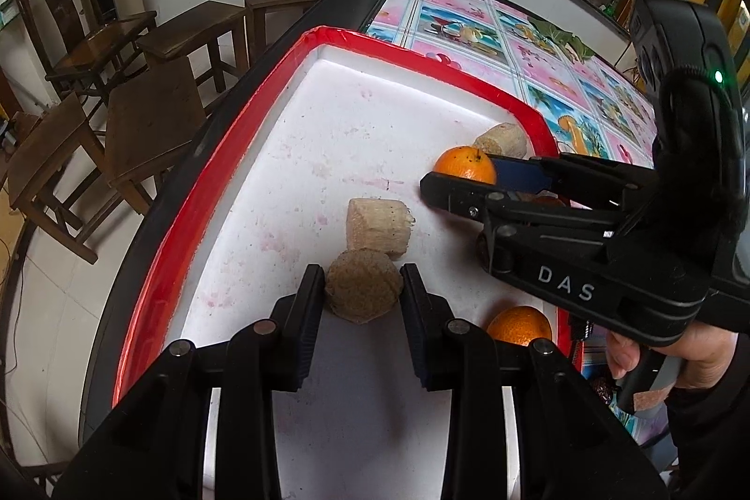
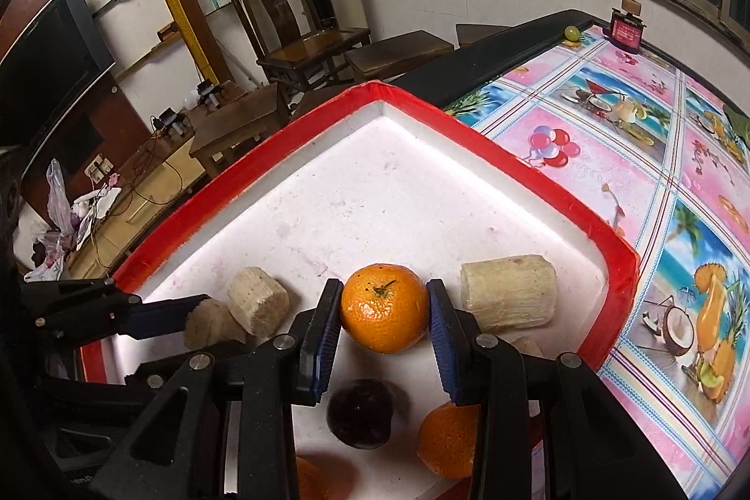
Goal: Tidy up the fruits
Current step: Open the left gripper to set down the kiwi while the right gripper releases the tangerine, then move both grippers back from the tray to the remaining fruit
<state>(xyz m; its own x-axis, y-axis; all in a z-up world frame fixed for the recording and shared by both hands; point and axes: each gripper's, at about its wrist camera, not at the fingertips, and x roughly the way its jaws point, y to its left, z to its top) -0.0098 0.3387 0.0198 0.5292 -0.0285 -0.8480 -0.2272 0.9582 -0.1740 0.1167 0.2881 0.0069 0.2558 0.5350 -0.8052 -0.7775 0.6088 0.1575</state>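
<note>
You held a sugarcane piece in the left gripper, jaws nearly shut on it, and an orange in the right gripper likewise, both low inside the red-rimmed tray on the worktop. You appeared mid-placement; next you probably needed to open and lift clear without nudging neighbouring fruit.

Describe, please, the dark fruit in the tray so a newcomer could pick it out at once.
Find the red-rimmed white tray on the patterned table. Near its front lies a dark purple plum, just behind the orange between the right gripper's jaws. It is the only dark, glossy fruit there.
</note>
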